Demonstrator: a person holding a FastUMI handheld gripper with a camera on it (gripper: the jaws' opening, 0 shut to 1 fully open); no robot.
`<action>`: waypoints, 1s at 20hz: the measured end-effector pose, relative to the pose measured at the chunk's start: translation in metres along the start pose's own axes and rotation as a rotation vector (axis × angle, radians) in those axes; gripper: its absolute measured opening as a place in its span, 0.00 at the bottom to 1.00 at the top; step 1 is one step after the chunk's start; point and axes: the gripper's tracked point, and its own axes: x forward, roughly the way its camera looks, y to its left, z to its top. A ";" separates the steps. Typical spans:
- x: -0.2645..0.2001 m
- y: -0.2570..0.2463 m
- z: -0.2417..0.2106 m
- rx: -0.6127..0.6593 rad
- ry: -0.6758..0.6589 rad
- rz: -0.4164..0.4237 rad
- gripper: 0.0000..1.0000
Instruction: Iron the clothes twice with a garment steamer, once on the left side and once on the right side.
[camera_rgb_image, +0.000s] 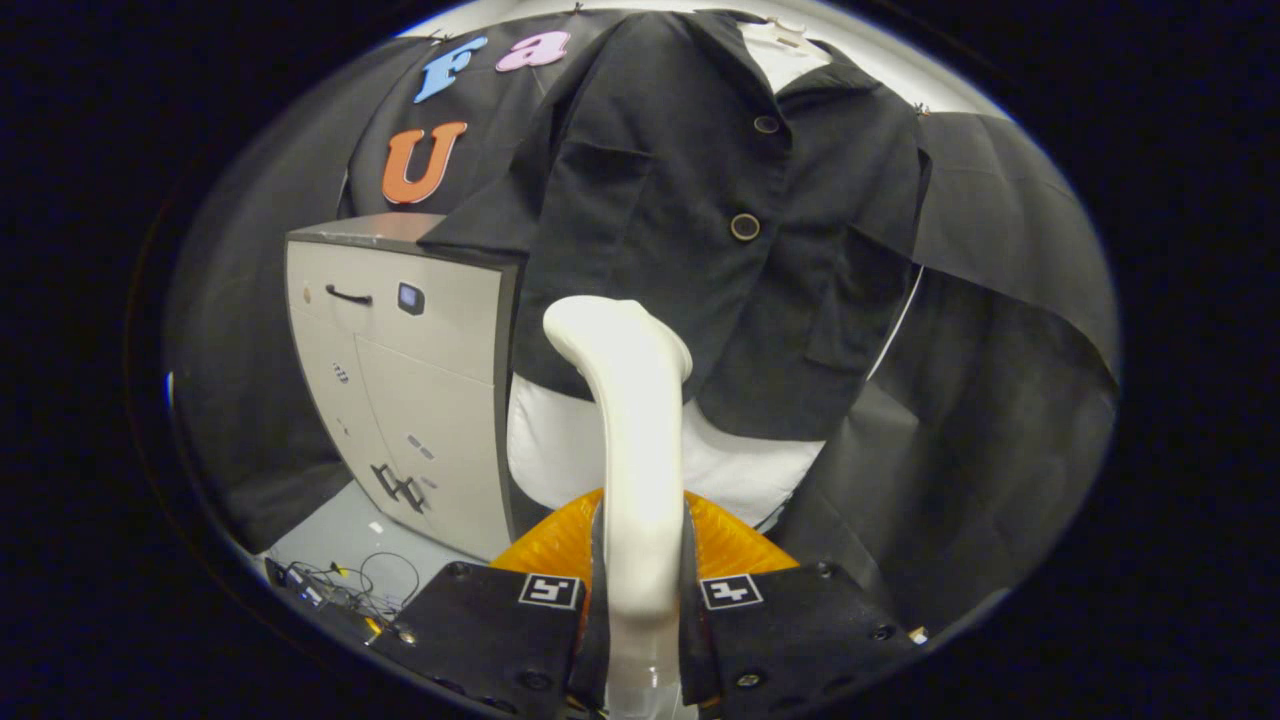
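Note:
A white garment steamer stands upright between the fingers, its handle gripped low and its rounded head rising toward the garment. My gripper is shut on that handle, both fingers pressing its sides. Ahead hangs a black jacket with two round buttons, worn over a white shirt whose hem shows below it. The steamer head sits in front of the jacket's lower left panel, close to the cloth; whether it touches cannot be told.
A grey cabinet with a drawer handle and doors stands left of the garment. Cables lie on the floor by its base. An orange ribbed part sits just behind the fingers. Black cloth drapes to the right.

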 end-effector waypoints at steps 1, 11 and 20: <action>0.001 0.001 -0.008 0.001 0.011 -0.001 0.31; 0.003 0.015 -0.048 -0.002 0.082 -0.023 0.30; -0.070 -0.024 0.015 0.088 -0.069 -0.067 0.31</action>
